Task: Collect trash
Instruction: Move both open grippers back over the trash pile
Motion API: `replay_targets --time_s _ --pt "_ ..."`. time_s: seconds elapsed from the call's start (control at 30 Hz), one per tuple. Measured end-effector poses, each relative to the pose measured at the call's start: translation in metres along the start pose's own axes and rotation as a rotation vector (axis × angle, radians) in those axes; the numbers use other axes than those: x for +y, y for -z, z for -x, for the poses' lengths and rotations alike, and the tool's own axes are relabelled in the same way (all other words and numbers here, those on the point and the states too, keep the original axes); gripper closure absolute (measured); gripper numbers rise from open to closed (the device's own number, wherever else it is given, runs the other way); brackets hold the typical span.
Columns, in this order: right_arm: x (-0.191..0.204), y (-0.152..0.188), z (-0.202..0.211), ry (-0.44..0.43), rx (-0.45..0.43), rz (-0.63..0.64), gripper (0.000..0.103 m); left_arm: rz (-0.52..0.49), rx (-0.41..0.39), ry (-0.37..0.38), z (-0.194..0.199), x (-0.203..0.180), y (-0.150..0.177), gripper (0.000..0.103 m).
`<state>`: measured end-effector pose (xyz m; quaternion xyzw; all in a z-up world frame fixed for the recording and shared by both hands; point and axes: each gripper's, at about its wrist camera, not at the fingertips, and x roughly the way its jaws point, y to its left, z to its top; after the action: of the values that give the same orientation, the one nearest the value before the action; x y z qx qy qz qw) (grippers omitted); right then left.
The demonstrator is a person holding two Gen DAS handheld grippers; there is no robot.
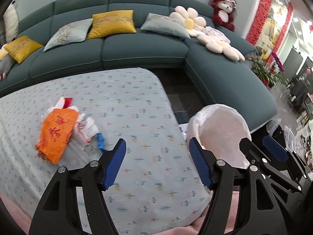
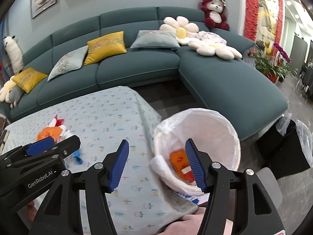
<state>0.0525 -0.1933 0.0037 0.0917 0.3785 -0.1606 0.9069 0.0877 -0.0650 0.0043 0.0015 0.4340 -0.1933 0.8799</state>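
Note:
A pile of trash lies on the cloth-covered table [image 1: 127, 101]: an orange wrapper [image 1: 56, 135], crumpled white paper [image 1: 87, 130] and a blue scrap [image 1: 100, 141]. My left gripper [image 1: 157, 162] is open and empty, to the right of the pile. A white-lined trash bin [image 2: 197, 137] stands beside the table's right edge and holds an orange wrapper [image 2: 179, 161]. My right gripper [image 2: 156, 165] is open and empty, over the bin's near rim. The bin [image 1: 219, 131] also shows in the left wrist view. The pile [image 2: 50, 132] shows partly hidden behind the left gripper in the right wrist view.
A teal corner sofa [image 1: 137, 47] with yellow and grey cushions, flower pillows and a red plush bear [image 1: 224, 11] wraps behind the table. Dark floor lies between table and sofa. Potted plants [image 2: 272, 62] stand at the right. A pink fabric edge [image 1: 11, 205] is at the near side.

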Motion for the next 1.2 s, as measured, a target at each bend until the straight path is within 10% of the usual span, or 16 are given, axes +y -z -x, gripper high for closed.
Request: replay_targets --time_s 1.2 --pt "0.174 0.031 -0.002 -0.170 0.063 0.238 0.041 0.230 -0.002 -0.214 0.040 0.188 0.039 0.020"
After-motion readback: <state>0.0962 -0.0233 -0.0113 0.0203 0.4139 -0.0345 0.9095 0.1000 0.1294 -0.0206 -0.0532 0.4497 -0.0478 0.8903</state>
